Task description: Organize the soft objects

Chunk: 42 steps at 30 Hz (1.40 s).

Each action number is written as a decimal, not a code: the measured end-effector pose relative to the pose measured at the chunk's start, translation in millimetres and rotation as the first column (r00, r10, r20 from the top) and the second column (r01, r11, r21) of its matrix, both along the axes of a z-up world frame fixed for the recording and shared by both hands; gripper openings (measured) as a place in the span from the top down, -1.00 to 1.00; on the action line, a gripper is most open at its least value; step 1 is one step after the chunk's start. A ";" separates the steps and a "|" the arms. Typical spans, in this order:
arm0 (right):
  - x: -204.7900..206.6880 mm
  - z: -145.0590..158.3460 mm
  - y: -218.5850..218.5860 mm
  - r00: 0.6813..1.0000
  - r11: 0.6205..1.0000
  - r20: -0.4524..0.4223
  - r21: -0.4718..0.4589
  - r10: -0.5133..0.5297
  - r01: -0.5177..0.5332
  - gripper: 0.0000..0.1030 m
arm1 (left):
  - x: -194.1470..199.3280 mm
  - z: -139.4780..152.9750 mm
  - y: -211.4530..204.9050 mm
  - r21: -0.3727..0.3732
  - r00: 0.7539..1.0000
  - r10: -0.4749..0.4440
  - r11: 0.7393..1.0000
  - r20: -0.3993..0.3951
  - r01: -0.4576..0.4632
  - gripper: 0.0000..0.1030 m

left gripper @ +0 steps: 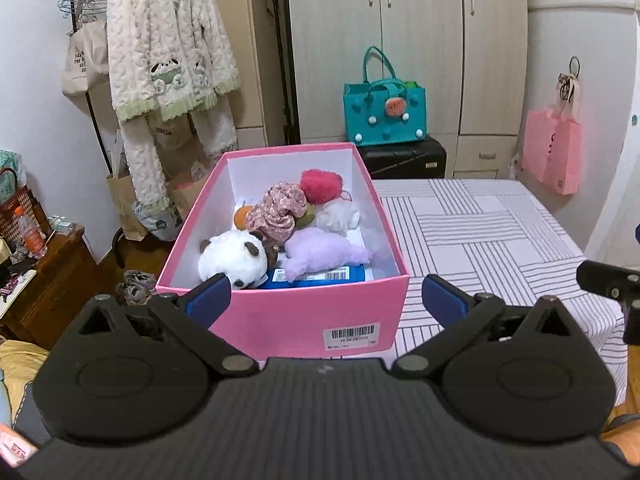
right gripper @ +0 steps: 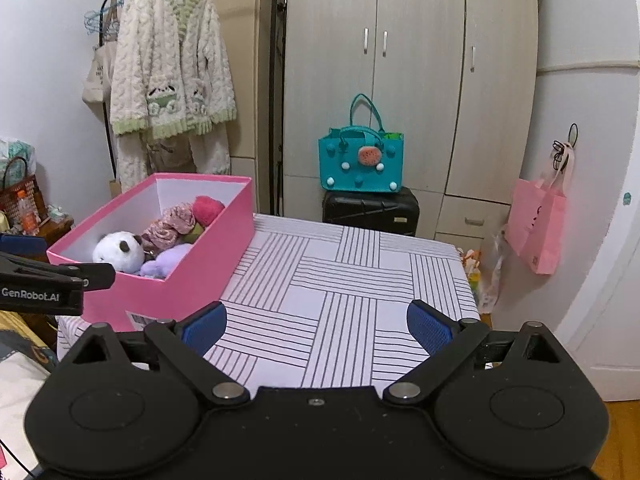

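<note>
My left tool (left gripper: 326, 298) hangs released before the pink box (left gripper: 304, 316), lower centre of frame; panda plush (left gripper: 234, 258) and purple plush (left gripper: 324, 254) lie inside. My right tool (right gripper: 316, 326), spread wide and empty, hovers over the striped surface (right gripper: 348, 276).

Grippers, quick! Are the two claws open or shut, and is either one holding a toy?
Left gripper: open, holding nothing; the pink box sits just ahead of it.
Right gripper: open, holding nothing, over the striped table.
</note>
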State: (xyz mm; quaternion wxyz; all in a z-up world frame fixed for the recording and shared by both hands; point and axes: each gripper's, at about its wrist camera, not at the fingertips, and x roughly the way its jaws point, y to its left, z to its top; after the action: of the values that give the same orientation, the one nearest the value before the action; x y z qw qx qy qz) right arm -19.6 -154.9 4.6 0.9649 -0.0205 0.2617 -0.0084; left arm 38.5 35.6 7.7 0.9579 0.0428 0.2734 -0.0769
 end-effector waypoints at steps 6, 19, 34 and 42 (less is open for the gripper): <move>-6.4 -5.0 0.5 0.999 1.000 0.041 -0.011 0.006 -0.005 -0.92 | -6.5 -6.7 -1.9 -0.014 0.998 0.023 1.000 0.052 -0.022 -1.00; -16.1 -11.9 2.8 0.998 1.000 0.056 -0.002 -0.018 0.018 -0.92 | -29.0 -13.6 -7.5 0.004 0.992 0.011 1.000 0.129 -0.012 -1.00; -21.7 -12.0 -2.6 0.997 0.999 0.068 -0.002 -0.039 0.039 -0.92 | -32.4 -9.8 -11.9 0.008 0.996 0.009 1.000 0.090 -0.009 -1.00; -22.7 -13.0 -5.3 0.997 0.999 0.068 -0.001 -0.046 0.046 -0.92 | -30.0 -10.6 -9.5 0.013 0.996 0.036 0.999 0.080 -0.037 -1.00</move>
State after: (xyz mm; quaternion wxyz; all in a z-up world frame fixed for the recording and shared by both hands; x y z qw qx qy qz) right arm -42.3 -160.2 -8.4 0.9728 -0.0154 0.2289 -0.0317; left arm 8.5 26.2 -2.9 0.9689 0.0476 0.2363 -0.0556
